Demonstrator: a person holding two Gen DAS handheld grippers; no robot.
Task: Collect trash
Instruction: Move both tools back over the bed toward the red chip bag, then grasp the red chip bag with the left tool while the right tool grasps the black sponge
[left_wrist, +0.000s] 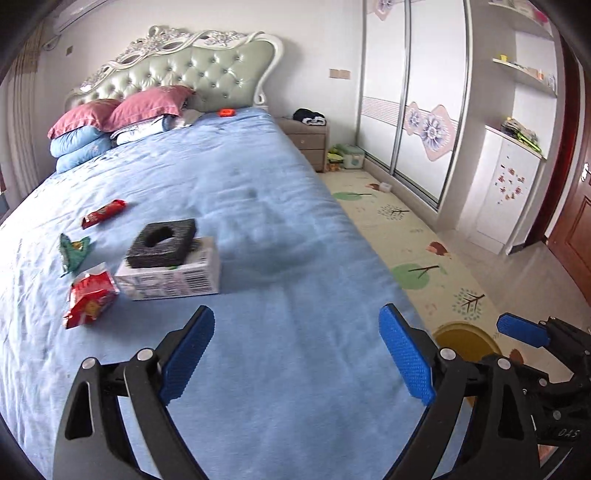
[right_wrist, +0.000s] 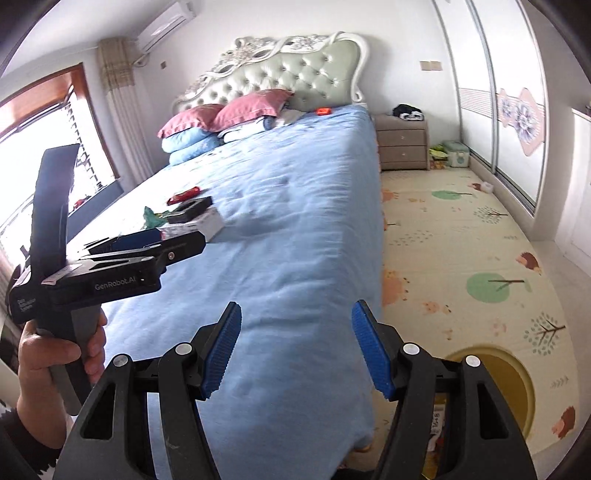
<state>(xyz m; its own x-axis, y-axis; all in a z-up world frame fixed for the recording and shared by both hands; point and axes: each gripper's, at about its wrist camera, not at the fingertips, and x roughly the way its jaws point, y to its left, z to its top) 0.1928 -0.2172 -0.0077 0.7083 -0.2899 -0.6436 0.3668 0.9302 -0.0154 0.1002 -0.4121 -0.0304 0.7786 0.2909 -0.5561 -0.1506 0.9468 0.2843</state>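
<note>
The left gripper stands wide with nothing between its blue ribbed pads, hovering over the near part of the blue-sheeted bed. The right gripper is moderately spread and also empty, above the bed's near corner.

Below it at about 5 o'clock in the right wrist view sits the round yellow plastic bin on the patterned floor mat. Printed paper or packaging shows inside; most of its contents are hidden behind the gripper.

The trash lies well apart from both grippers, at about 10 o'clock in the left wrist view: a crumpled red snack bag nearest, then a white printed cardboard box with a square black foam block resting on top, a green wrapper and a long red wrapper farther back.

The likely risks: the thin wrappers lie flat on soft bedding, so a pinch may catch the sheet or slip off; lifting the box could tip the loose foam off; a light wrapper could miss the bin beside the bed.
</note>
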